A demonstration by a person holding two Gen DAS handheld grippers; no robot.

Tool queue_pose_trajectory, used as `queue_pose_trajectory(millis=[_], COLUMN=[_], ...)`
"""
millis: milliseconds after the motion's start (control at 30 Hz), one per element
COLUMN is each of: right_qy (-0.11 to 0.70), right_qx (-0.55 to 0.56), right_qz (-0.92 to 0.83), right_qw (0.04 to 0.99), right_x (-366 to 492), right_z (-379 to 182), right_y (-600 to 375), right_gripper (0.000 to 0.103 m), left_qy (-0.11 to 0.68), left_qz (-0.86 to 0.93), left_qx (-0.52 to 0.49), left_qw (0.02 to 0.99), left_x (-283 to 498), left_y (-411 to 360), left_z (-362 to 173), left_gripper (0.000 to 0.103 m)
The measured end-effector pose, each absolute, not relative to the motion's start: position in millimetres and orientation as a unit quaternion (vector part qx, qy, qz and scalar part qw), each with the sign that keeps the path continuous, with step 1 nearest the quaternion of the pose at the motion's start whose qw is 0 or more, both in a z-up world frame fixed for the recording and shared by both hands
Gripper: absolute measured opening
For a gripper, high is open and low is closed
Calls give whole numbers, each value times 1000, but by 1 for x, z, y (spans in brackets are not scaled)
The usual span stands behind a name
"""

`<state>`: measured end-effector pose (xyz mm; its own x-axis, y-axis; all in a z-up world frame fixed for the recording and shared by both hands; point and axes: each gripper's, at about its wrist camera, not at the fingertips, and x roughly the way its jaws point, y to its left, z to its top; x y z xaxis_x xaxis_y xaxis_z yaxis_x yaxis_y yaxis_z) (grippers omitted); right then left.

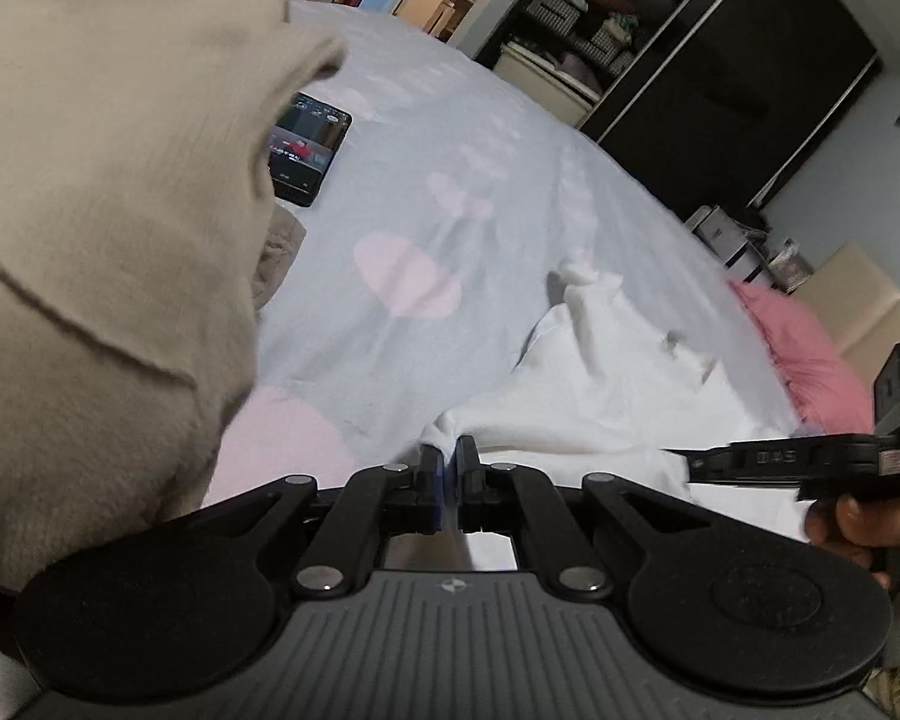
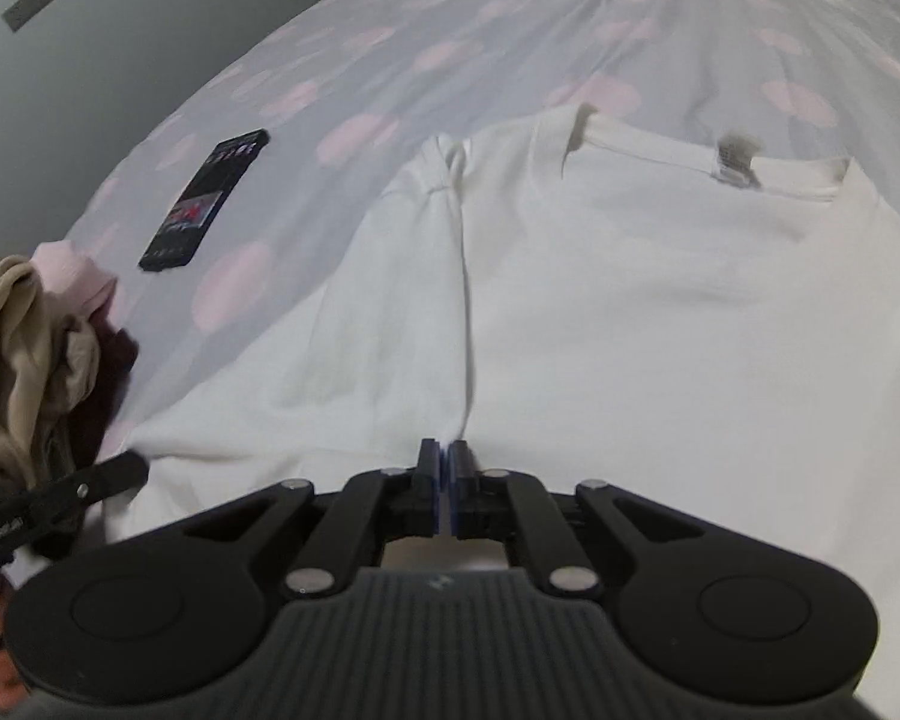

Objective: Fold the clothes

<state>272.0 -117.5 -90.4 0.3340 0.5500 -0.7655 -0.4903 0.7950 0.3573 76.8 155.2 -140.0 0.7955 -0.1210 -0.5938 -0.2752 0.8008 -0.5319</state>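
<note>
White T-shirt [image 2: 630, 300] lies spread on the dotted bedsheet [image 2: 450, 30], neckline away from the person, its left side already turned inward along a lengthwise crease. Left gripper [image 1: 448, 462] and right gripper [image 2: 444, 468] each stand pinched tight on the near hem, so I judge the fold partway. Heaped beige garments [image 2: 24, 348] wait beside a phone [image 2: 204, 204].

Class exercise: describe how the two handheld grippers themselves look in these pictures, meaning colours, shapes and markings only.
Both look alike. The left gripper and the right gripper each have two narrow black fingers with blue pads on the inner faces, driven by black linkage arms with round silver pivot pins. Behind sits a ribbed grey body flanked by two round black discs, with a small emblem at its centre. No sleeve shows.
</note>
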Motion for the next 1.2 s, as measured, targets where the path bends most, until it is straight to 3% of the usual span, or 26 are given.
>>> queue_pose_trajectory(millis=[100, 200, 400, 467, 500, 533, 767, 867, 967, 1000, 1033, 1200], right_qy=[476, 466, 484, 494, 501, 507, 460, 482, 464, 455, 452, 473], right_qx=[25, 67, 107, 98, 88, 76, 120, 71, 65, 73, 90, 117], right_qz=[297, 288, 297, 300, 301, 303, 311, 277, 246, 240, 246, 291], right_qw=[827, 834, 816, 810, 807, 803, 823, 828, 849, 854, 853, 823], right_x=[271, 290, 322, 327, 329, 330, 335, 331, 315, 309, 302, 248], right_z=[-91, -83, -92, -100, -104, -108, -91, -105, -100, -95, -88, -58], right_y=[-108, -116, -92, -80, -74, -68, -107, -103, -104, -108, -116, -161], right_gripper=[45, 46, 45, 41, 14, 1, 1, 1, 18, 38, 46, 55], left_qy=[319, 318, 313, 314, 316, 316, 320, 324, 329, 331, 331, 332], left_qz=[39, 33, 24, 23, 24, 24, 30, 31, 28, 26, 24, 23], left_qx=[-331, -349, -356, -351, -347, -342, -318, -307, -302, -303, -302, -290], left_qw=[887, 881, 881, 882, 883, 885, 892, 894, 894, 893, 894, 897], left_x=[75, 74, 83, 82, 83, 83, 79, 77, 76, 76, 76, 63], left_y=[158, 161, 161, 162, 162, 161, 158, 156, 155, 156, 155, 155], left_z=[-142, -145, -149, -149, -149, -149, -146, -146, -143, -141, -139, -125], left_gripper=[6, 14, 14, 14, 14, 14, 11, 11, 12, 12, 12, 16])
